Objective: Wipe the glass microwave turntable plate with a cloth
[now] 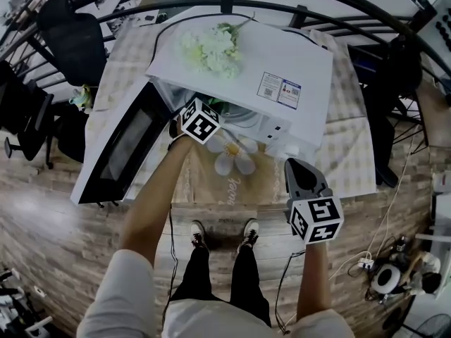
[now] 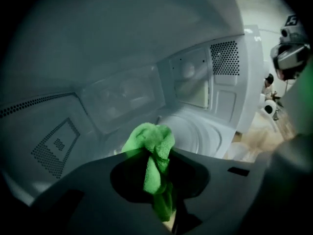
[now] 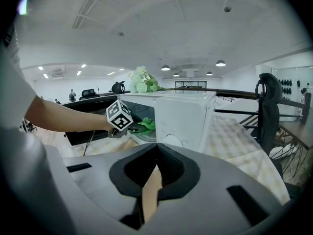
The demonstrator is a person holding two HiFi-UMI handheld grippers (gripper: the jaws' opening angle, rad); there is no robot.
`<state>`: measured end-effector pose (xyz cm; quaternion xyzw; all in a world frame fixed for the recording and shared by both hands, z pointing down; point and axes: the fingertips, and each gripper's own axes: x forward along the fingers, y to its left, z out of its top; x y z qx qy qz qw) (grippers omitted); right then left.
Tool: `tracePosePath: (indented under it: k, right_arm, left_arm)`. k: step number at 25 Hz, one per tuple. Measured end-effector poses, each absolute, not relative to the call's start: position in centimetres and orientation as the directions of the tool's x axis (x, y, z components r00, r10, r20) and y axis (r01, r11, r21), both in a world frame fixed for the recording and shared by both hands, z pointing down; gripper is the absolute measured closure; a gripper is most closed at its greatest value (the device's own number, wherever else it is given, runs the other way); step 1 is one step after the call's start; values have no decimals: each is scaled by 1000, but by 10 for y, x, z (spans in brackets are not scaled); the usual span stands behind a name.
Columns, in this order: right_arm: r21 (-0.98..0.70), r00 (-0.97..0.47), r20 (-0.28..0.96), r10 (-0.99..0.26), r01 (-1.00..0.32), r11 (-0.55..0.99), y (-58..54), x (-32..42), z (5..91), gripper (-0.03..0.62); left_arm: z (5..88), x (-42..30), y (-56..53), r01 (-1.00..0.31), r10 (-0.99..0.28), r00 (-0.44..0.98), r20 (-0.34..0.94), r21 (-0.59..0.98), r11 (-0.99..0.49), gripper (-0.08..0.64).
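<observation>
Your left gripper [image 2: 156, 177] pinches the crumpled green microfibre cloth [image 2: 149, 141] inside the white microwave oven [image 1: 282, 62], over the round glass turntable plate [image 2: 195, 133] on its floor. Press down and sweep in circles out to the rim. Your right gripper [image 3: 157, 146] is closed on nothing, outside. The top sticker [image 1: 279, 90] is too small to read.

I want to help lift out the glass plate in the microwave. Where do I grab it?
Grip the glass plate by its near rim, coming straight in from the side where the door hangs open. It lies flat on the floor of the microwave with walls round its other sides, so that thin front edge is probably the only part you can reach. The green cloth is in there too.
</observation>
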<state>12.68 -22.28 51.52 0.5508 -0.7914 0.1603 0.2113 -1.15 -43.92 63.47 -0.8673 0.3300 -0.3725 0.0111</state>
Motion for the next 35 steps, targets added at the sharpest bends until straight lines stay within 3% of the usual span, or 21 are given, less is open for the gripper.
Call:
tracePosePath:
  k: [7, 12, 17, 23, 27, 35]
  right_arm:
    - [-20, -299, 502, -812, -942, 334, -224, 124, 508, 578]
    - [-27, -280, 505, -816, -951, 309, -219, 129, 510, 578]
    - [-23, -264, 504, -822, -956, 293, -218, 135, 509, 578]
    - [-2, -240, 511, -825, -960, 278, -213, 141, 509, 578]
    - [13, -229, 524, -820, -961, 277, -205, 143, 513, 578]
    - [12, -221, 529, -819, -963, 268, -200, 128, 514, 578]
  left_arm:
    - [633, 24, -395, -444, -445, 609, 657, -183, -877, 485]
    - [626, 63, -367, -382, -366, 710, 601, -108, -918, 485]
    - [603, 51, -392, -501, -533, 679, 505, -213, -839, 485]
    - [607, -28, -475, -656, -786, 342, 515, -468, -592, 485]
    - [629, -42, -491, -663, -747, 307, 590, -431, -612, 485]
    - [638, -4, -443, -418, -618, 463, 635, -458, -784, 486]
